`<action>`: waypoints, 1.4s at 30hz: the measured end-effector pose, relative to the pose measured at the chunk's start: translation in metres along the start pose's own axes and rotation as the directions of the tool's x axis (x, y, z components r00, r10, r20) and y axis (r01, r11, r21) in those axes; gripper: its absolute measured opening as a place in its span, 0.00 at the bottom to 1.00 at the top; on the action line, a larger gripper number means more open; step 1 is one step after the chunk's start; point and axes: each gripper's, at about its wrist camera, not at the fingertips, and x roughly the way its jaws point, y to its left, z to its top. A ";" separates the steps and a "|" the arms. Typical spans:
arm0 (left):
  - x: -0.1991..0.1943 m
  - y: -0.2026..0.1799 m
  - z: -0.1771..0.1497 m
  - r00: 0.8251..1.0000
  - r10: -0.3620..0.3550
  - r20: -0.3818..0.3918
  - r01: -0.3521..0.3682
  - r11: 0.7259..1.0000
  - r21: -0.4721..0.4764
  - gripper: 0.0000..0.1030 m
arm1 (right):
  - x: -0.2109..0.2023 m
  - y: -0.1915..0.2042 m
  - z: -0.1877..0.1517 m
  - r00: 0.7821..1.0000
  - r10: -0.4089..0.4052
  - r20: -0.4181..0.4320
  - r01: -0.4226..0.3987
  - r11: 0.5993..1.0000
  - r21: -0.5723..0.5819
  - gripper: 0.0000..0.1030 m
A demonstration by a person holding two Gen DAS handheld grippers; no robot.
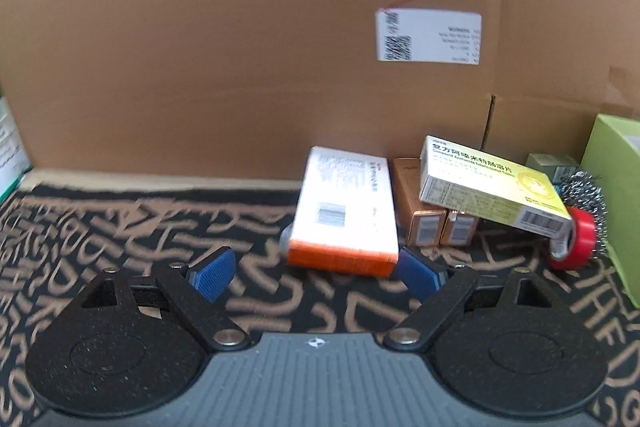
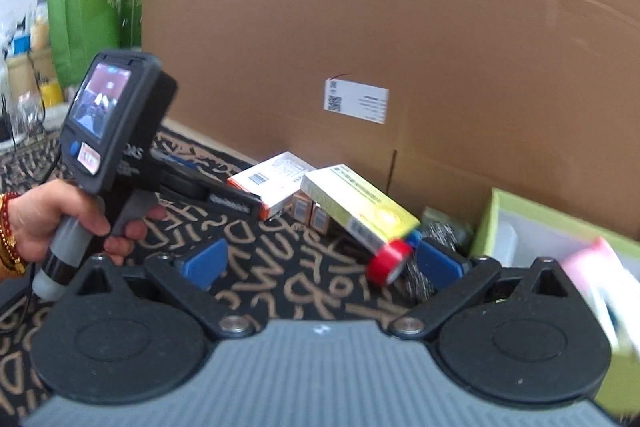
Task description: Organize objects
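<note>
Left wrist view
Left tool (image 1: 316, 273): its jaws are standing wide apart and holding nothing, hovering low over the patterned counter (image 1: 120, 227).
Orange-ended box (image 1: 346, 211): it is lying flat near the counter's back edge, against the cardboard wall (image 1: 240, 47), its near end just beyond the tool's blue pads.
Yellow box (image 1: 492, 187): it is leaning tilted on two small brown cartons (image 1: 436, 223), its low end touching the red tape roll (image 1: 576, 239).
Handling: the boxes are looking light, stiff-walled but crushable; a hold across the orange-ended box's narrow width, on its long sides, is seeming safest.

Right wrist view
Right tool (image 2: 320, 265): it is spread open and empty, pointing toward the tape roll (image 2: 388, 263) and the yellow box (image 2: 360, 209).
Green box (image 2: 560, 223): it is sitting open by the counter's right edge, probably the bin.
Hand (image 2: 60, 219): it is gripping the left tool's handle.
Risk: lifting the yellow box is likely shifting the tape roll, which is looking free to roll away.
</note>
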 end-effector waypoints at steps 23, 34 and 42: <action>0.015 0.011 -0.008 0.994 -0.100 -0.039 0.102 0.993 0.066 0.67 | 0.155 -0.036 0.037 0.952 0.007 -0.305 -0.046 0.991 -0.122 0.71; -0.060 0.009 -0.052 0.988 -0.113 -0.101 0.120 0.991 0.062 0.67 | 0.030 0.027 0.006 0.975 0.022 -0.220 -0.074 0.969 -0.234 0.25; -0.116 0.011 -0.087 0.983 -0.171 -0.066 0.172 0.985 0.011 0.67 | -0.048 -0.003 -0.026 0.916 0.366 -0.166 -0.310 0.906 0.288 0.24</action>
